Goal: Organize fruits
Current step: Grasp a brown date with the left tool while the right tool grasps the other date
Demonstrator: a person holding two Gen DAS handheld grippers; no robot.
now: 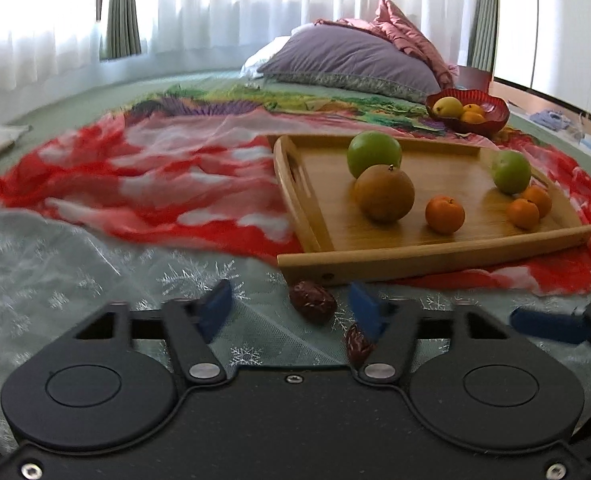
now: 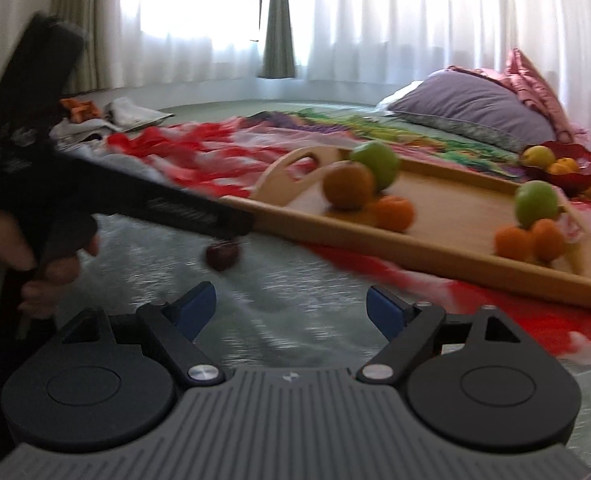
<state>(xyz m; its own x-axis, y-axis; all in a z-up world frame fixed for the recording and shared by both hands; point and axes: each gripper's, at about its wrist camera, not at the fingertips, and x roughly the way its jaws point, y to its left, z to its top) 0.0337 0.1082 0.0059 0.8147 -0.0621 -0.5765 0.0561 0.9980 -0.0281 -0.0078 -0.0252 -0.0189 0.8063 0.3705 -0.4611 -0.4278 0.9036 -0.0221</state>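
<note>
A wooden tray [image 1: 435, 254] lies on the bed with two green apples [image 1: 373, 152], a brown pear [image 1: 384, 194] and three tangerines [image 1: 444, 215]. The tray also shows in the right wrist view [image 2: 447, 246]. Two red dates lie on the pale cloth in front of it: one [image 1: 312, 301] between my left gripper's fingers, one [image 1: 357, 345] beside the right finger. My left gripper [image 1: 291, 312] is open around the first date. My right gripper [image 2: 291, 312] is open and empty; a date [image 2: 222, 255] lies ahead under the left gripper's body.
A red bowl [image 1: 491, 114] with a yellow fruit and tangerines sits behind the tray, also in the right wrist view [image 2: 575, 172]. A purple pillow [image 1: 351, 60] lies at the back. Red patterned bedding [image 1: 155, 192] spreads left of the tray. Curtains hang behind.
</note>
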